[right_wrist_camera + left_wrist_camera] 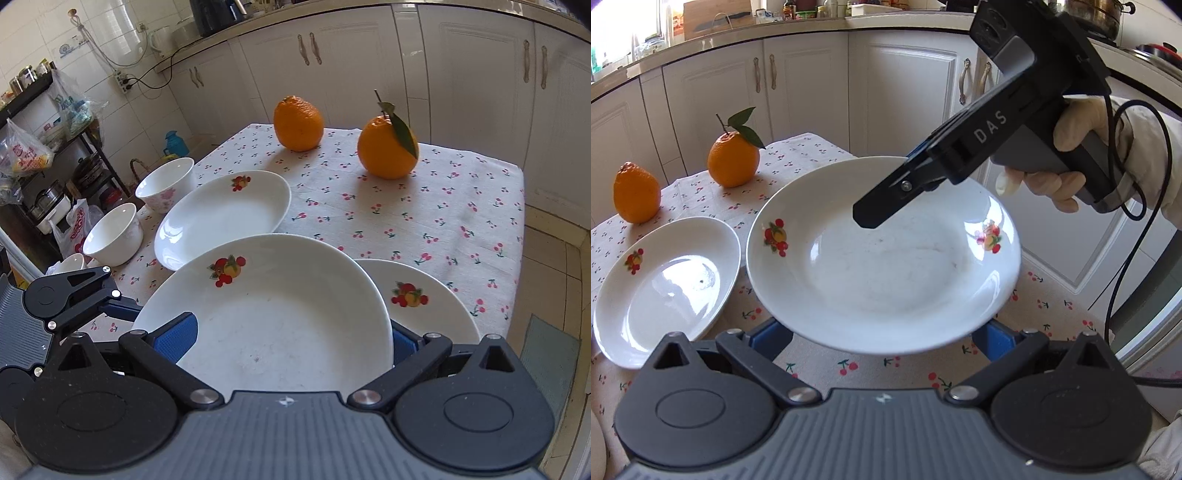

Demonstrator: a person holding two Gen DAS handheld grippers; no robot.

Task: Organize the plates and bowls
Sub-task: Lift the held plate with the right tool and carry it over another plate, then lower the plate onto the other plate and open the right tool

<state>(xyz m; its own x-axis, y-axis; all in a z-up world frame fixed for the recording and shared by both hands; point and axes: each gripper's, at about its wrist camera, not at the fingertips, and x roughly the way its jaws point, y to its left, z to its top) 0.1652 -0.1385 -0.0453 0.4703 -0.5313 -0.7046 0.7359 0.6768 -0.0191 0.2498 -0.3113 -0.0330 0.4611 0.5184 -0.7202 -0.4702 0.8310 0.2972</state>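
A white deep plate [882, 266] with fruit decals hangs level over the cherry-print tablecloth [406, 214]. My left gripper [882, 332] is open, and the plate's near rim covers both blue fingers [772, 338]. My right gripper [875, 214] reaches in from the far right; one finger passes over the rim and the other is hidden beneath. In the right wrist view that gripper [290, 332] stands wide, with one pad [177, 336] above the plate [273, 325] and one below. A second plate [424, 299] lies partly under it. An oval dish [221, 214] sits beside them, with two bowls [166, 184] [112, 234] at the table's left.
Two oranges [298, 123] [386, 147] stand on the far part of the table. The table edge [517, 258] drops to a tiled floor on the right. White cabinets [812, 85] lie beyond. A gloved hand [1071, 147] and a cable [1137, 221] trail off the right gripper.
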